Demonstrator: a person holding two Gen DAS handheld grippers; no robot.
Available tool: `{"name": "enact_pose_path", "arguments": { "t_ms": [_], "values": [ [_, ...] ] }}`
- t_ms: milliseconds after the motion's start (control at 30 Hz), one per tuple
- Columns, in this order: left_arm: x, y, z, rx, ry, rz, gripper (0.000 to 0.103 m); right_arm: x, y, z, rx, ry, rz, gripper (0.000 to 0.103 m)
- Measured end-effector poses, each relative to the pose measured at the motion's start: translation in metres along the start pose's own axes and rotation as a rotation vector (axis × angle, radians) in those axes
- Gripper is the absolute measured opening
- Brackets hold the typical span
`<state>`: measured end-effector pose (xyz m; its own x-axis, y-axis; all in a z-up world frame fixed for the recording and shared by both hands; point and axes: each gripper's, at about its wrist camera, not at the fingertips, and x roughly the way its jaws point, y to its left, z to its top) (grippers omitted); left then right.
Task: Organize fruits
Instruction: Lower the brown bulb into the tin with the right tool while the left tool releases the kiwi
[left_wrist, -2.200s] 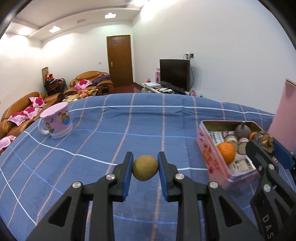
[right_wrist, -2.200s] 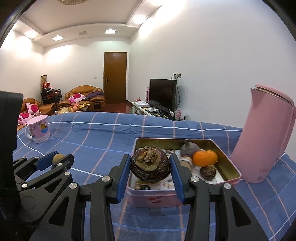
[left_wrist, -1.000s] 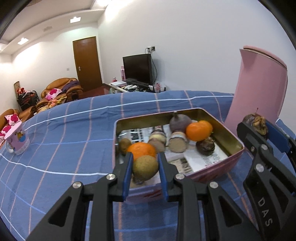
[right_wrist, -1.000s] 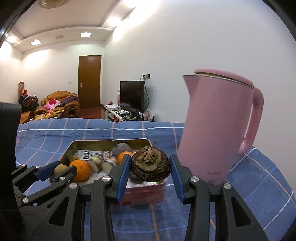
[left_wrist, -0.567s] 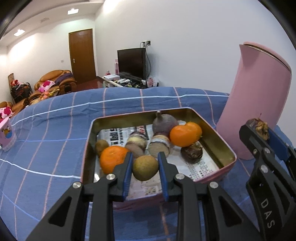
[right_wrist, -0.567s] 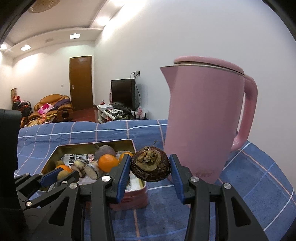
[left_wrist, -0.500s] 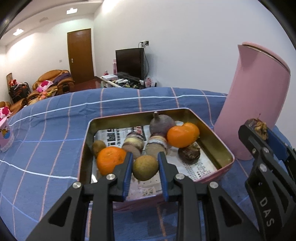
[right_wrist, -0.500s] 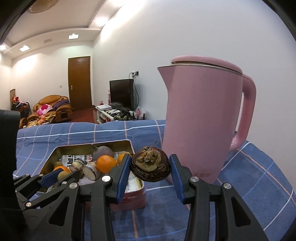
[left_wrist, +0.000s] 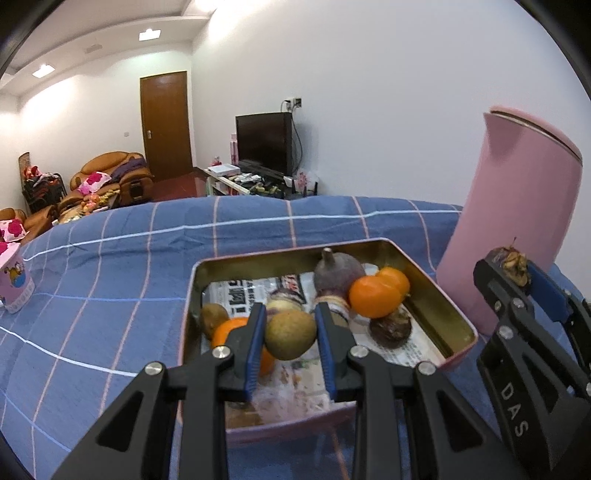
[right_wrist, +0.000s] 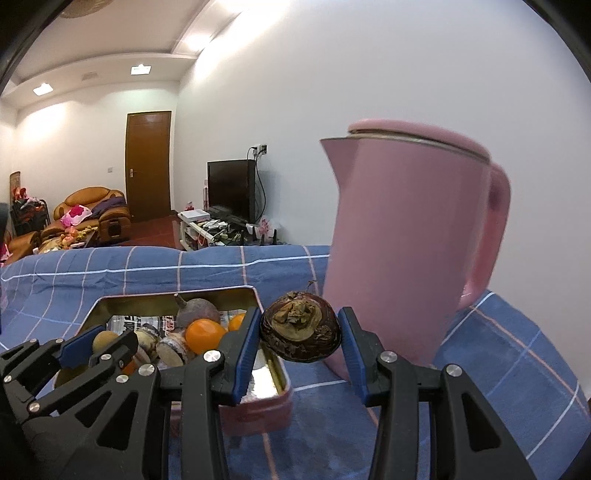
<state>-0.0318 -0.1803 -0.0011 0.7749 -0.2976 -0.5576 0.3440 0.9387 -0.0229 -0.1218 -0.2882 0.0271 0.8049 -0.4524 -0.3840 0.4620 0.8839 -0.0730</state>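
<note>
My left gripper (left_wrist: 290, 334) is shut on a brown kiwi (left_wrist: 290, 335) and holds it over the near part of the pink tin (left_wrist: 458, 350). The tin is lined with newspaper and holds oranges (left_wrist: 373, 297), a dark purple fruit (left_wrist: 338, 273), another kiwi (left_wrist: 213, 318) and other fruits. My right gripper (right_wrist: 300, 338) is shut on a dark mangosteen (right_wrist: 300, 338), held just right of the tin (right_wrist: 258, 410) and in front of the pink kettle. It shows at the right in the left wrist view (left_wrist: 508, 264).
A tall pink kettle (right_wrist: 406, 251) stands right of the tin on the blue checked cloth (left_wrist: 110, 280). A pink mug (left_wrist: 13, 280) stands at the far left. Sofas, a door and a TV are in the room behind.
My left gripper has carried the kiwi from the open cloth to above the tin. My right gripper has swung right with the mangosteen, from above the tin toward the kettle.
</note>
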Motion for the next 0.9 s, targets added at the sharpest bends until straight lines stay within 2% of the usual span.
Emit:
{"name": "enact_pose_path", "arguments": {
  "t_ms": [433,700,900],
  "values": [
    [0.017,0.034,0.013,-0.068,-0.011,0.073,0.029,0.019,0.024,0.020,0.030,-0.030,0.074,0.045],
    [0.021,0.028,0.016,-0.047,-0.025,0.072,0.029,0.018,0.028,0.027,-0.014,-0.064,0.107,0.045],
    [0.034,0.029,0.022,-0.073,0.003,0.120,0.029,0.041,0.024,0.027,-0.006,0.004,0.129,0.045]
  ]
}}
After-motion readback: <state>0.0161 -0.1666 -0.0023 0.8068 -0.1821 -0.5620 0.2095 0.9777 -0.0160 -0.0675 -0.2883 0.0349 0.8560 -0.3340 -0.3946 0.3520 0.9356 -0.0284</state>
